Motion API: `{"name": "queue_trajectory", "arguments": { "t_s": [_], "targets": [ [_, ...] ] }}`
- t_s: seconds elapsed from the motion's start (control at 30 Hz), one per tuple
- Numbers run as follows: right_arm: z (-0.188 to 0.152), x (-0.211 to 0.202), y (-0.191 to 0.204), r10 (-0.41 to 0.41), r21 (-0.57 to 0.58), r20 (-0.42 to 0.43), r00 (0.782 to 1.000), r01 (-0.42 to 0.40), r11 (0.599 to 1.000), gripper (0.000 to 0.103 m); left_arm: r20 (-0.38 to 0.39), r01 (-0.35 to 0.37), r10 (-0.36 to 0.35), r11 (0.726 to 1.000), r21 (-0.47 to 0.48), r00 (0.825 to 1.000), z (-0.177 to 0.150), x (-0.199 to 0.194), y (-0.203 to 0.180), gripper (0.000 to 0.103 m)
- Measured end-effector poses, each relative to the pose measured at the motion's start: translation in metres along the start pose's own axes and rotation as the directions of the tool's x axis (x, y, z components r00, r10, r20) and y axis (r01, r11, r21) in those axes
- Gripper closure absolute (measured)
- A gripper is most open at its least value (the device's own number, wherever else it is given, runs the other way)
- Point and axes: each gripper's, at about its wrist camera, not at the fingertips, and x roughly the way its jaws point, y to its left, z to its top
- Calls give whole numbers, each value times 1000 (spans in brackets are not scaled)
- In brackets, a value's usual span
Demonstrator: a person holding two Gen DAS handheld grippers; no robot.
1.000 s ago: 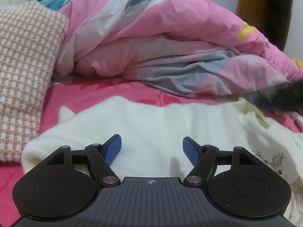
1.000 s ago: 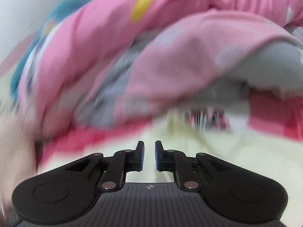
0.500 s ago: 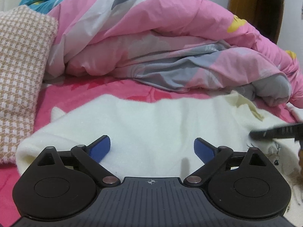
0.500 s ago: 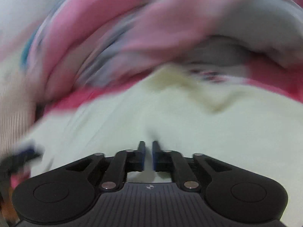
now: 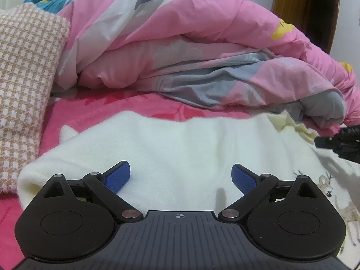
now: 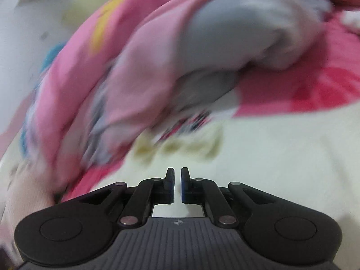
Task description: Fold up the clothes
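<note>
A cream fleece garment point(image 5: 191, 139) lies spread on the pink bed sheet point(image 5: 101, 108), with a small deer print point(image 5: 326, 182) near its right side. My left gripper point(image 5: 180, 166) hovers low over its near edge, blue pads wide apart and nothing between them. In the right wrist view, which is blurred, my right gripper point(image 6: 177, 171) is over the same garment point(image 6: 270, 146). Its jaws stand a narrow slit apart and are opening, with no cloth pinched. The right gripper's tip point(image 5: 337, 144) also shows at the right edge of the left wrist view.
A bunched pink and grey duvet point(image 5: 180, 45) fills the far side of the bed, close behind the garment. A brown-and-white checked knit point(image 5: 24, 78) lies at the left. A wooden door point(image 5: 315, 6) stands at the back right.
The left jaws have spread wider over the garment. The right gripper has dropped toward the cloth, rolled, shut tight and then parted slightly.
</note>
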Motion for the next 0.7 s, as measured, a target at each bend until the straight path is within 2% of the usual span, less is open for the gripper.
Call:
{"name": "queue_trajectory", "arguments": {
  "t_s": [0.03,0.1,0.13,0.17,0.23,0.27,0.3,0.37,0.43,0.47,0.53,0.6,0.63,0.67,0.7],
  "targets": [
    [-3,-1,5,-9,-34,-20,1000,8,999,94,0,0,0,1000,-1,1000,0,0,0,5],
    [0,-1,-2,-118,-74,-24,993,116,991,94,1,0,0,1000,-3,1000,0,0,1,5],
    [5,-3,-12,-164,-64,-17,986,163,985,100,2,0,0,1000,-4,1000,0,0,1,5],
    [12,-7,-28,-190,-24,-5,982,190,982,103,2,-1,1,1000,-5,1000,0,0,2,5],
    [29,-22,-62,-231,91,37,972,227,970,103,2,-1,1,1000,-7,1000,0,0,2,5],
    [35,-33,-73,-286,132,74,955,275,952,103,2,-1,1,1000,-7,1000,0,0,2,5],
    [39,-43,-81,-365,168,108,925,345,923,103,2,-2,2,1000,-6,1000,0,0,2,5],
    [41,-57,-91,-395,231,131,909,359,904,103,2,-3,3,1000,-6,1000,0,0,2,5],
    [38,-70,-84,-457,246,170,873,412,877,100,2,-3,3,1000,-6,1000,0,0,2,5],
    [33,-76,-79,-434,215,181,883,395,893,99,1,-3,3,1000,-6,1000,0,1,3,5],
    [21,-79,-66,-300,152,164,940,277,949,98,1,-3,3,1000,-5,1000,0,1,3,5],
    [8,-78,-55,-197,99,99,975,187,977,95,1,-4,4,1000,-4,1000,0,1,3,4],
    [3,-78,-52,-193,72,64,979,189,979,94,1,-5,5,1000,-3,1000,0,1,2,4],
    [-1,-78,-56,-231,53,40,972,228,972,95,1,-5,5,1000,-2,1000,0,1,2,4],
    [-2,-80,-64,-292,43,30,956,291,956,100,1,-5,5,1000,-1,1000,0,1,2,4]
  ]
}}
